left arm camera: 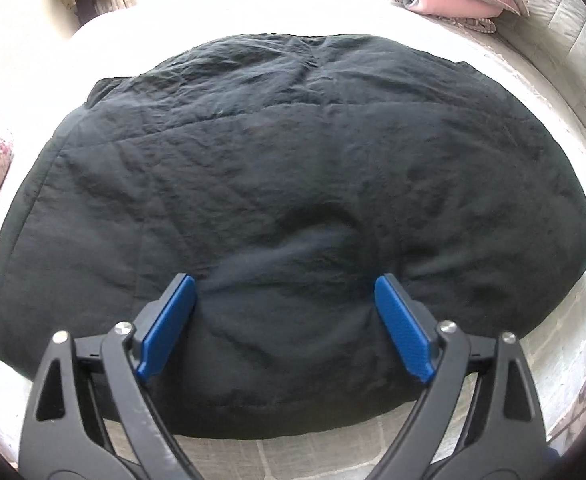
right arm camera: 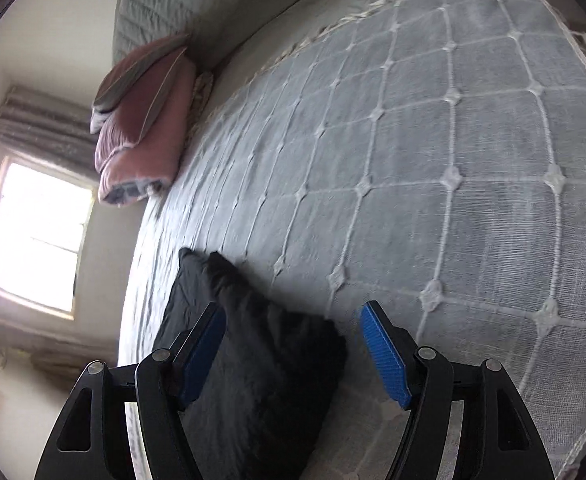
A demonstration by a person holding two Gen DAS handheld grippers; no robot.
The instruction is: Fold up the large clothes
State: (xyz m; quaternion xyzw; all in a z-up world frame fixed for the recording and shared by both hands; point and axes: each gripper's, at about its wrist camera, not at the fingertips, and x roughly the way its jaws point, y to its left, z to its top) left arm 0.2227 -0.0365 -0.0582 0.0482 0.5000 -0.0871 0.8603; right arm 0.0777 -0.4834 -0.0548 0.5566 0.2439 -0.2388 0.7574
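Both grippers gape over the garment
Left gripper [left arm camera: 285, 284] and right gripper [right arm camera: 293, 316], empty, should pinch the crumpled black fabric garment [left arm camera: 293, 168] at its near hem.

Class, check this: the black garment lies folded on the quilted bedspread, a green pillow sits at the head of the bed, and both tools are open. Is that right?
One error: the pillow is pink, not green, as the right wrist view shows. The black garment does lie folded on the quilted bedspread, and the left tool and right tool are open.
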